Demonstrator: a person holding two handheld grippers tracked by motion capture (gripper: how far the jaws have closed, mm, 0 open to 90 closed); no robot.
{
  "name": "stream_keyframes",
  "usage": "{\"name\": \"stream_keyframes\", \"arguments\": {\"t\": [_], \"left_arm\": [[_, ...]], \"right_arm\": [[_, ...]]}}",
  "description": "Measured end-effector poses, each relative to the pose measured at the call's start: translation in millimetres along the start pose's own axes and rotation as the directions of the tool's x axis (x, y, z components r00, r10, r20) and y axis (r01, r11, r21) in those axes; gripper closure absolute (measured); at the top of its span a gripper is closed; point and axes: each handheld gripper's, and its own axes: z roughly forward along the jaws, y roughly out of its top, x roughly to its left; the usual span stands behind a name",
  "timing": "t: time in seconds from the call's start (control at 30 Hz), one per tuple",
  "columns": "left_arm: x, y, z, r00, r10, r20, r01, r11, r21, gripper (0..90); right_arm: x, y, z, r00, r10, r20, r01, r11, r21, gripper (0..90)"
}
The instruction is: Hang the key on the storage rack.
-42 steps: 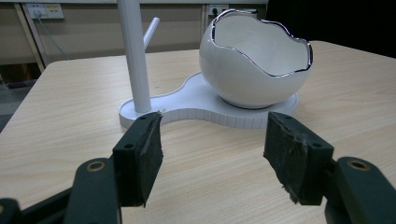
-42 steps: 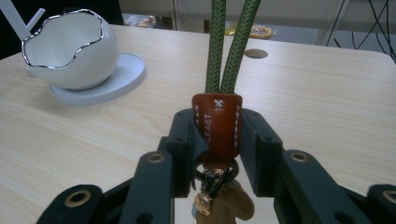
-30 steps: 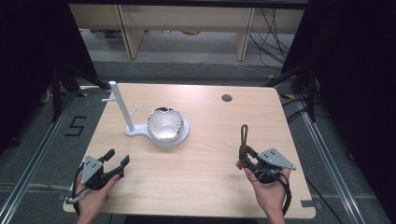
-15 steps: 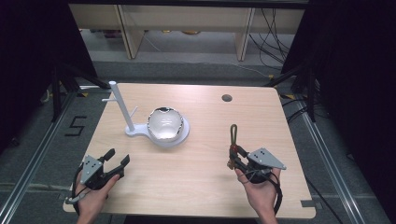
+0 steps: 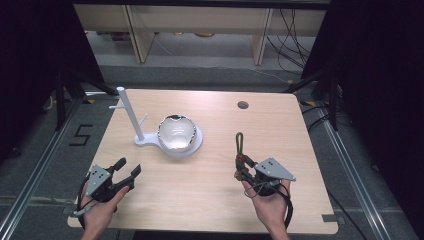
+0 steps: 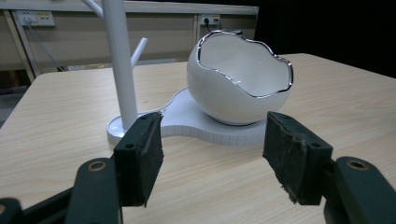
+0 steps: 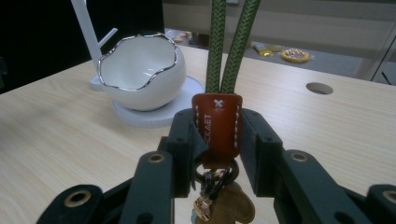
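Two grippers, left gripper (image 5: 127, 170) fingers apart, right gripper (image 7: 217, 140) fingers clamped on stitched leather keychain tab (image 7: 218, 126), glossy eggshell-shaped bowl (image 5: 176, 133).

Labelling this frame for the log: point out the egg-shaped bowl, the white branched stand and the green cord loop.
egg-shaped bowl (image 6: 233, 95): left gripper view, on its white outer wall.
white branched stand (image 5: 128, 114): high view, midway up its upright post.
green cord loop (image 7: 215, 46): right gripper view, on the left strand above the brown leather tab.
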Motion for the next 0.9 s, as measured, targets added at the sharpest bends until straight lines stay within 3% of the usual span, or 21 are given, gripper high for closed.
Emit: {"name": "stream_keyframes", "arguments": {"t": [0.1, 0.3, 0.37, 0.4, 0.43, 0.47, 0.5, 0.6, 0.67, 0.73, 0.77, 0.87, 0.9], "left_arm": [[-4.8, 3.9, 0.1, 0.9996, -0.006, 0.027, 0.006, 1.0000, 0.002, 37.8], [-12.8, 12.6, 0.2, 0.9978, -0.006, 0.066, 0.006, 1.0000, -0.002, 39.9], [-15.4, 16.1, 0.8, 0.9968, -0.006, 0.079, 0.006, 1.0000, -0.006, 40.0], [-16.7, 17.7, 1.3, 0.9964, -0.006, 0.084, 0.007, 1.0000, -0.007, 40.1], [-18.1, 19.3, 1.8, 0.9959, -0.008, 0.090, 0.008, 0.9999, -0.008, 40.4], [-19.3, 20.7, 2.9, 0.9952, -0.005, 0.098, 0.006, 0.9999, -0.014, 40.4], [-22.4, 23.8, 3.5, 0.9942, -0.003, 0.108, 0.004, 0.9999, -0.009, 40.8], [-27.6, 28.3, 5.4, 0.9916, -0.002, 0.130, 0.003, 1.0000, -0.006, 41.3], [-31.4, 31.4, 7.1, 0.9894, -0.001, 0.146, 0.002, 0.9999, -0.010, 41.7], [-35.2, 34.4, 9.4, 0.9867, -0.002, 0.163, 0.004, 0.9999, -0.012, 42.1], [-37.0, 36.0, 10.7, 0.9852, -0.002, 0.172, 0.005, 0.9999, -0.014, 42.4], [-41.8, 39.8, 13.6, 0.9813, -0.003, 0.193, 0.006, 0.9999, -0.015, 42.8], [-44.0, 41.7, 14.8, 0.9789, -0.003, 0.204, 0.006, 0.9999, -0.013, 43.3]], "right_arm": [[1.6, 0.1, 1.6, 0.9996, -0.027, -0.007, 0.027, 1.000, -0.008, 68.0], [6.7, 0.9, 3.9, 0.9996, -0.019, -0.023, 0.019, 1.000, -0.006, 68.0], [8.2, 1.7, 5.0, 0.9989, -0.044, -0.016, 0.044, 0.999, -0.015, 68.0], [10.9, 1.6, 5.8, 0.9995, -0.017, -0.027, 0.017, 1.000, -0.009, 68.0], [11.7, 2.8, 6.6, 0.9984, -0.052, -0.021, 0.052, 0.999, -0.013, 68.0], [11.7, 2.8, 6.6, 0.9984, -0.052, -0.021, 0.052, 0.999, -0.013, 68.0], [15.3, 3.0, 8.9, 0.9987, -0.030, -0.041, 0.029, 0.999, -0.013, 68.0], [17.9, 4.5, 11.2, 0.9974, -0.056, -0.046, 0.055, 0.998, -0.023, 68.0], [20.9, 5.0, 13.2, 0.9972, -0.046, -0.059, 0.045, 0.999, -0.022, 68.0], [22.1, 5.6, 14.2, 0.9960, -0.080, -0.041, 0.079, 0.996, -0.029, 68.0], [25.0, 5.1, 16.5, 0.9963, -0.048, -0.071, 0.046, 0.999, -0.027, 68.0], [26.1, 5.6, 17.0, 0.9949, -0.081, -0.059, 0.079, 0.996, -0.030, 68.0], [29.2, 5.0, 19.7, 0.9952, -0.051, -0.084, 0.049, 0.998, -0.032, 68.0]]}}
